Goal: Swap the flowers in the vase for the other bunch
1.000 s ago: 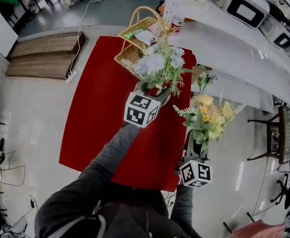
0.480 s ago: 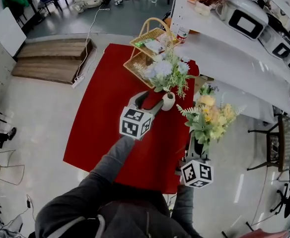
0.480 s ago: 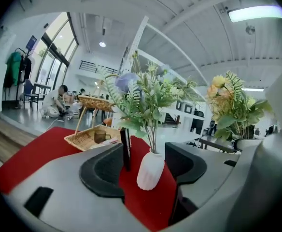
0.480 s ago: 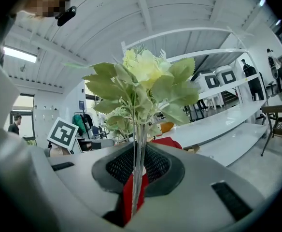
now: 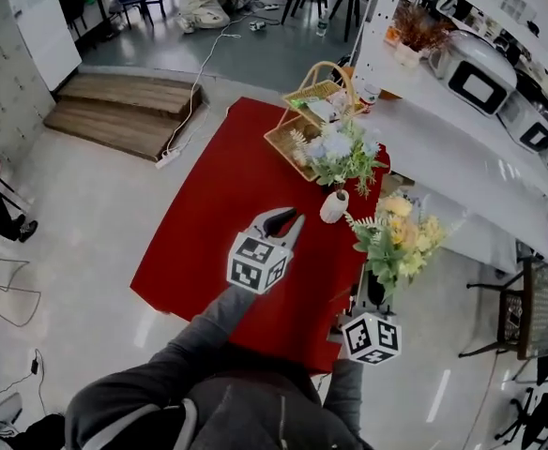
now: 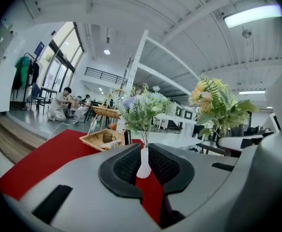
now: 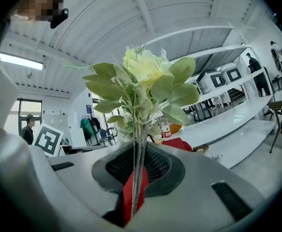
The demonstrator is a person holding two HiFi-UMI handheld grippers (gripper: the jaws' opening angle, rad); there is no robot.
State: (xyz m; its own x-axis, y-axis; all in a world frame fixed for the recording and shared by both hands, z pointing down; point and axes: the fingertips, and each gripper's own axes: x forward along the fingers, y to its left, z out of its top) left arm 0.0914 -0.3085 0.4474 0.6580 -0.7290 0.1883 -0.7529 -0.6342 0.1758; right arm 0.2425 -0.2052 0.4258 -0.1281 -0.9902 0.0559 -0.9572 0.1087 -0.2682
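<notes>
Now pinch the blue bunch [image 5: 342, 153] low, right of frame centre, with your empty, just-narrowed left gripper [image 5: 296, 219]; the right gripper [image 7: 137, 172] clasps the yellow bunch [image 5: 396, 237].

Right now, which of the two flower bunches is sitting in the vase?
The pale blue-and-white bunch: its stems stand in the white vase on the red table. The yellow bunch is clamped by its stems in the right hand-held gripper.

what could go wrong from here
1. The narrow vase carries a wide blue bunch and stands unheld on the red cloth; a knock could tip it.
2. The right gripper pinches the yellow bunch by thin stems alone, close beside the blue bunch; it may slip or snag.
</notes>
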